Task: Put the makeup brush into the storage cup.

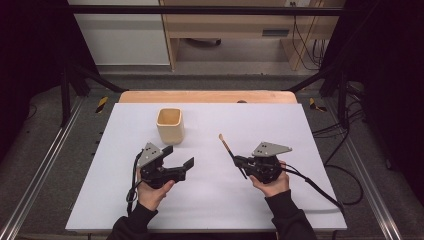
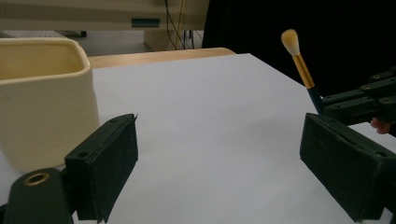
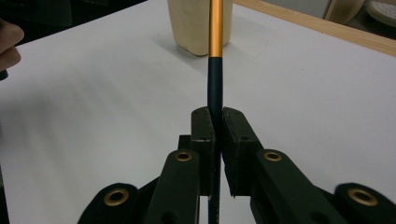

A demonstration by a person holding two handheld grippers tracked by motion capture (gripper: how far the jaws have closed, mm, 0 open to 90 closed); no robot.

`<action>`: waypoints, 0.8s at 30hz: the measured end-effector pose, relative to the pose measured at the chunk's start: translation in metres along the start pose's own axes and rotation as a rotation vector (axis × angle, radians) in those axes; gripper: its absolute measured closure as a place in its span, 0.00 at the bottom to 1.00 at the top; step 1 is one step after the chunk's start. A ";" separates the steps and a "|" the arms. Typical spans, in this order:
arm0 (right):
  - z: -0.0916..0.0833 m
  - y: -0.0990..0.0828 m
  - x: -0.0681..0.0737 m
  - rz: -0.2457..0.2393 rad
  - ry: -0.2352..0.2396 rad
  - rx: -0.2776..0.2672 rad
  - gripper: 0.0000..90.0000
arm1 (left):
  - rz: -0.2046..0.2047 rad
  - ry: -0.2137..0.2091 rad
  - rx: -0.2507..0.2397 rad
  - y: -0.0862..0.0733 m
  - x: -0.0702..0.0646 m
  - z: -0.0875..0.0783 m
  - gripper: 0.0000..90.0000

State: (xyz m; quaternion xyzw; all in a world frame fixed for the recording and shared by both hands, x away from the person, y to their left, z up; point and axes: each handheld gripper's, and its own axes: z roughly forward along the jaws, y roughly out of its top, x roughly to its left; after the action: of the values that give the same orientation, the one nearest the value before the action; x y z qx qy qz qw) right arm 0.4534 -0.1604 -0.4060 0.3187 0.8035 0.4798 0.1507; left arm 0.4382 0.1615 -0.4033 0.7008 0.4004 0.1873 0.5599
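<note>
- The worktop [image 1: 210, 210] is seen as a flat, matt, pale sheet with a strip of bare wood along its far edge.
- The left tongs [image 1: 179, 156] are held over the near left part of the worktop; their jaws are spread wide, with nothing between them. In the left gripper view the pads [image 2: 110, 163] are seen as flat, dark, slightly rough blocks.
- A cream cup [image 1: 170, 125] is stood upright toward the far edge, left of the middle, just beyond the left tongs and apart from them. It is squarish with rounded corners, thick-walled and smooth, and its mouth is open upward.
- The brush [image 1: 226, 143] is held clear of the worktop, right of the middle, slanting up toward the far edge. A soft, pale, rounded tuft is carried at its tip, followed by a shiny golden ferrule and a dark, slim, round handle.
- The right tongs [image 1: 239, 162] are pressed together on the dark handle, which is pinched between the two flat pads, as is seen in the right gripper view [image 3: 215, 126]. They are held over the near right part of the worktop.
</note>
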 end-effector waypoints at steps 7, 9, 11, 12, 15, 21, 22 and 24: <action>0.001 0.001 0.001 0.003 0.004 -0.003 0.93 | -0.010 -0.012 -0.023 0.004 -0.006 0.006 0.12; 0.002 0.001 0.000 0.004 0.003 -0.002 0.93 | -0.011 -0.016 -0.029 0.005 -0.008 0.007 0.12; 0.001 0.001 0.000 0.004 0.002 -0.002 0.93 | -0.012 -0.019 -0.033 0.006 -0.009 0.009 0.13; 0.001 0.001 0.000 0.003 0.001 -0.002 0.93 | -0.012 -0.020 -0.033 0.006 -0.010 0.010 0.13; 0.001 0.001 0.000 0.003 -0.001 -0.002 0.93 | -0.011 -0.025 -0.036 0.007 -0.012 0.012 0.13; 0.002 0.001 0.000 0.002 -0.002 -0.001 0.93 | -0.014 -0.031 -0.044 0.008 -0.014 0.015 0.13; 0.003 0.001 0.000 0.002 -0.002 -0.002 0.93 | -0.014 -0.033 -0.043 0.008 -0.014 0.015 0.13; 0.003 0.002 0.000 0.006 -0.003 -0.004 0.93 | -0.018 -0.037 -0.047 0.008 -0.016 0.017 0.13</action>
State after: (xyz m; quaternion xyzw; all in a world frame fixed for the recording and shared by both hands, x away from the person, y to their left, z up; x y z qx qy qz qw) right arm 0.4556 -0.1583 -0.4060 0.3214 0.8013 0.4815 0.1511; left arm 0.4439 0.1383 -0.3976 0.6872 0.3918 0.1787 0.5851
